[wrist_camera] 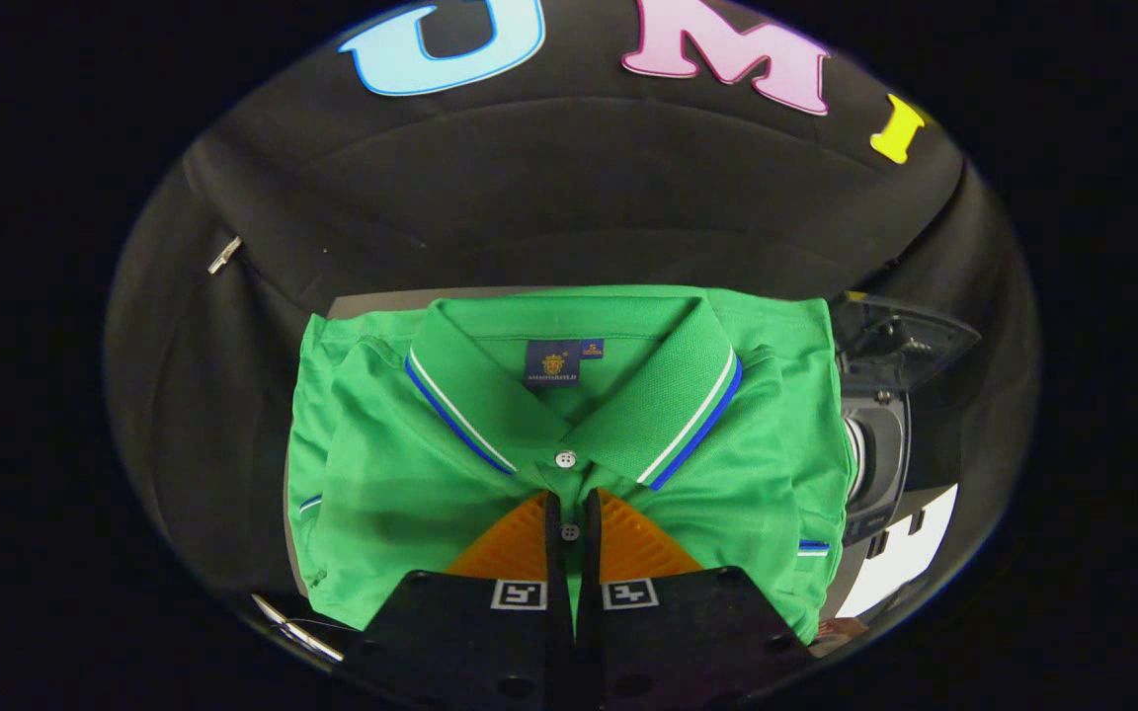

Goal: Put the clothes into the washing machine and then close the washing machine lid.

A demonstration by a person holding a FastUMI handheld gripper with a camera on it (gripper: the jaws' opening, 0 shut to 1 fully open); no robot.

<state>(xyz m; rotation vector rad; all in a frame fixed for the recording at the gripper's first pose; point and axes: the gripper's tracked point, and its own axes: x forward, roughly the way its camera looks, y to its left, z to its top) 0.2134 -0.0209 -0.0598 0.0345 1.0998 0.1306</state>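
A folded green polo shirt (pixel 401 464) with a blue and white striped collar (pixel 673 405) lies flat on a grey surface (pixel 371 299), collar away from me. My gripper (pixel 570 513) hovers over the shirt's button placket, just below the collar. Its fingers (pixel 628 548) stand nearly together, and only a thin strip of placket with a button shows between them. The cloth there looks flat and unpinched. To the right of the shirt stands the small dark washing machine (pixel 880 464), its lid (pixel 905 341) raised open.
Black cloth walls close in behind and to the left of the shirt. A metal zip pull (pixel 223 255) hangs on the left wall. A white patch (pixel 900 558) lies below the washing machine at the right.
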